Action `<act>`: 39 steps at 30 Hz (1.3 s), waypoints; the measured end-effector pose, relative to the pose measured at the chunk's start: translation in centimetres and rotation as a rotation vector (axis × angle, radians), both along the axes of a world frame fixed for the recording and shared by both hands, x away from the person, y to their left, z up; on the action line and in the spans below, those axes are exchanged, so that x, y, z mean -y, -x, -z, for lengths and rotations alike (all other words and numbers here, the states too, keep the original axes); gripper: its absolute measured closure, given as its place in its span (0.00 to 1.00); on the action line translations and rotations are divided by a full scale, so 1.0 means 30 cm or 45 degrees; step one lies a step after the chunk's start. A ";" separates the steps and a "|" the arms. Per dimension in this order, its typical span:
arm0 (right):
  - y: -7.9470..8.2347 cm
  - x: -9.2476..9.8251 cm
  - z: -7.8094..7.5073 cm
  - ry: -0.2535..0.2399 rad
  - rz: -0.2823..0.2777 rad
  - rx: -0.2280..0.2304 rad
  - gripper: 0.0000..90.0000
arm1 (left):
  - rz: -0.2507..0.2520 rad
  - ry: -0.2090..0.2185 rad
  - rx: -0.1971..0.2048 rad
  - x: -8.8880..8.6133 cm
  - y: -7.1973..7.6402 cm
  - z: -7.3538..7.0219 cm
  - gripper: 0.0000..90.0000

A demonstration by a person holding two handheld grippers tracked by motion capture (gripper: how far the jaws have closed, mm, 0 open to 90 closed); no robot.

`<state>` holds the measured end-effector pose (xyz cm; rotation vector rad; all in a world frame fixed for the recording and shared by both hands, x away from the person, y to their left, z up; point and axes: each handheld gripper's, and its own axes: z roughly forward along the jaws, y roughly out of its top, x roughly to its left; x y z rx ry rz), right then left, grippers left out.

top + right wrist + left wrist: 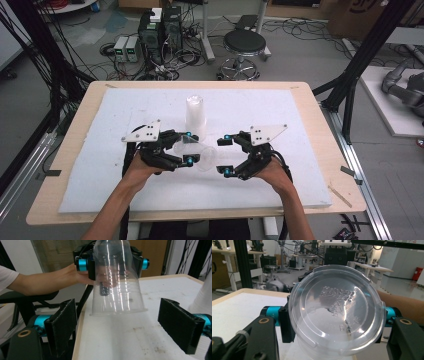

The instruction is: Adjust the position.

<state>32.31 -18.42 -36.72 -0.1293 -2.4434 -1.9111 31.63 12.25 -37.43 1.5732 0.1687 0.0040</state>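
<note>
**Clear cup held sideways, right gripper open beside it**

Near the tabletop's middle, the left gripper (186, 147) has its fingers clamped on the clear cup (197, 154), mouth rightward. The right gripper (224, 153) stands wide open, empty. Next, probably, it must grip the cup's rim squarely, without crushing it.

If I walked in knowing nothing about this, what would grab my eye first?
Probably the clear plastic cup held sideways above the middle of the white table mat, clamped near its base by the left gripper. Facing it, the right gripper stands open, its fingers either side of the cup's mouth without touching. Just behind, a stack of white cups stands upside down.
</note>
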 end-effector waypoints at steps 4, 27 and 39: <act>0.001 -0.020 0.001 -0.020 -0.002 0.001 0.17 | 0.004 0.008 0.003 0.009 0.003 0.002 0.43; 0.014 -0.135 0.031 0.002 -0.074 0.025 0.23 | 0.034 0.005 0.010 0.037 0.017 0.004 0.43; 0.011 -0.134 0.038 0.023 -0.069 0.052 0.35 | 0.047 -0.005 0.008 0.038 0.018 0.009 0.43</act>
